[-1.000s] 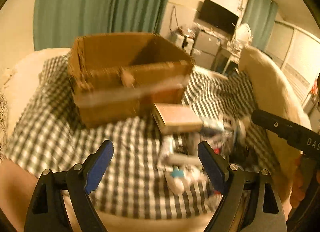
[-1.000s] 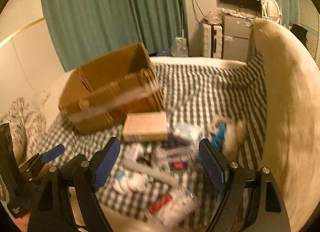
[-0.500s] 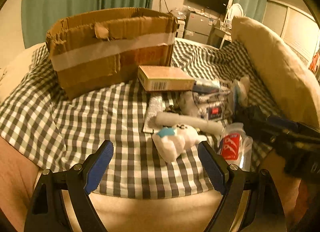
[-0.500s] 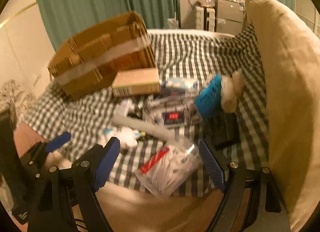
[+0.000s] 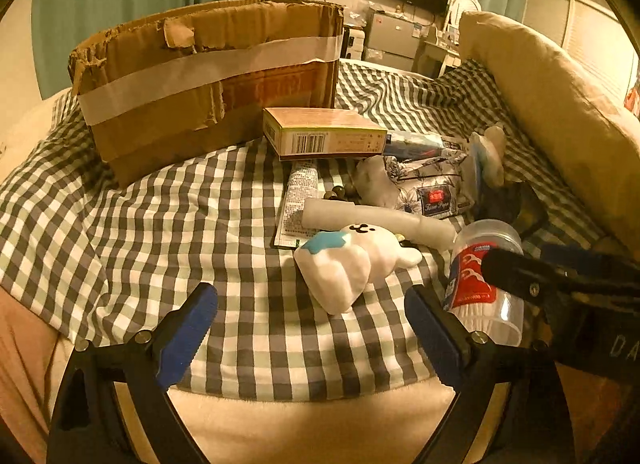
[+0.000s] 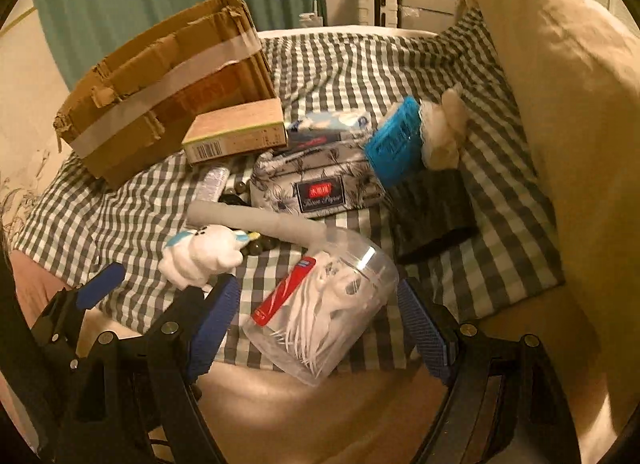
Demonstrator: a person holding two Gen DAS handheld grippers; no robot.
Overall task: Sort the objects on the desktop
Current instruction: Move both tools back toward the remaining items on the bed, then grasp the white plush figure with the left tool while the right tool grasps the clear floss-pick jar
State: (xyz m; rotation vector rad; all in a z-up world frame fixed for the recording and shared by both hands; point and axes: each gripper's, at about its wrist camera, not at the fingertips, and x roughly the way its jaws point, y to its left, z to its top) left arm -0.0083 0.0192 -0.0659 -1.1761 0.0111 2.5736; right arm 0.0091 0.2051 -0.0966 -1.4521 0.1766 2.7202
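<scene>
Hovering at the near edge of the checked blanket (image 5: pixel 140 223), the left gripper (image 5: pixel 310 330) has fingers spread wide, holding nothing, with open blanket ahead on its left. The right gripper (image 6: pixel 320 320), also spread, brackets a clear tub (image 6: pixel 328 304) lying on its side. A white plush (image 5: pixel 352 260), small carton (image 5: pixel 320 131) and patterned pouch (image 6: pixel 316 183) crowd the way to the cardboard box (image 5: pixel 208 75); a big pillow (image 6: pixel 568 103) walls off the right.
</scene>
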